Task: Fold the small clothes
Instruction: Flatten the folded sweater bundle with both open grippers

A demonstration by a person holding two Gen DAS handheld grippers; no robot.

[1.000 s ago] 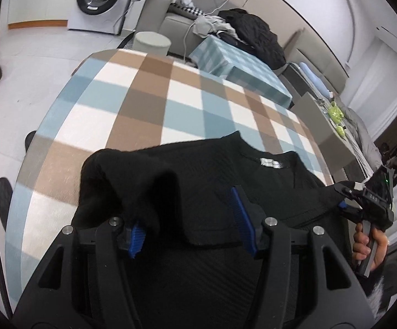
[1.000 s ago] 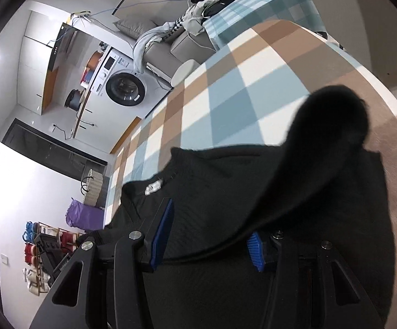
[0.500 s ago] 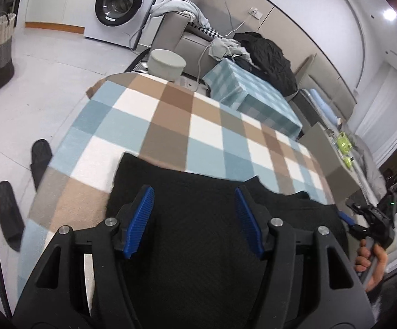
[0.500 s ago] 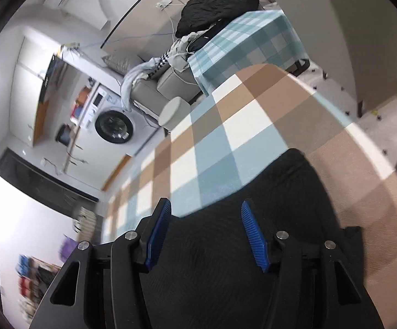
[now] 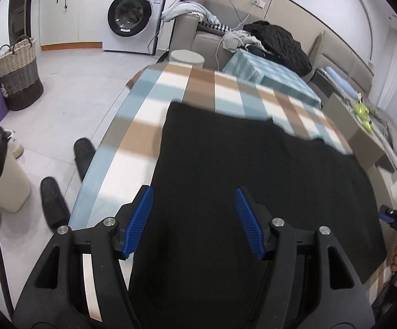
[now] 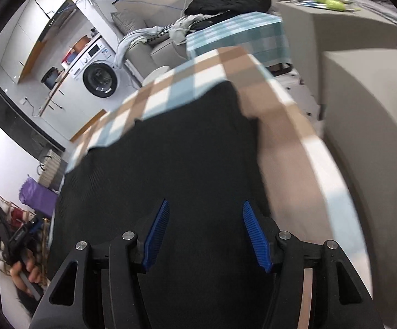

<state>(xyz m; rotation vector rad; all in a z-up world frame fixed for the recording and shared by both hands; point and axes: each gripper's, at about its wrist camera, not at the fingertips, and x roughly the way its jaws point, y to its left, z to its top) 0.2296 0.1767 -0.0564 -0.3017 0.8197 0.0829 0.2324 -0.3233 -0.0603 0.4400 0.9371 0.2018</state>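
A black knit garment (image 5: 239, 170) lies folded flat on the plaid table cloth (image 5: 176, 87); it also shows in the right wrist view (image 6: 176, 159). My left gripper (image 5: 194, 219) is open and empty above the garment's near left part. My right gripper (image 6: 205, 227) is open and empty above the garment's near right part. The right gripper also shows at the right edge of the left wrist view (image 5: 396, 218), and the left gripper at the lower left of the right wrist view (image 6: 22, 235). The garment's near edge is hidden under the grippers.
A second plaid-covered table (image 5: 269, 74) and a sofa with clothes (image 5: 275, 38) stand beyond. A washing machine (image 5: 132, 16), woven basket (image 5: 17, 76), bin (image 5: 0, 175) and slippers (image 5: 53, 200) are on the floor at left. A grey cabinet (image 6: 363, 41) stands at right.
Both grippers let go of the garment's sleeves, which now lie folded flat. Both grippers drew back and up, so more of the room and floor shows.
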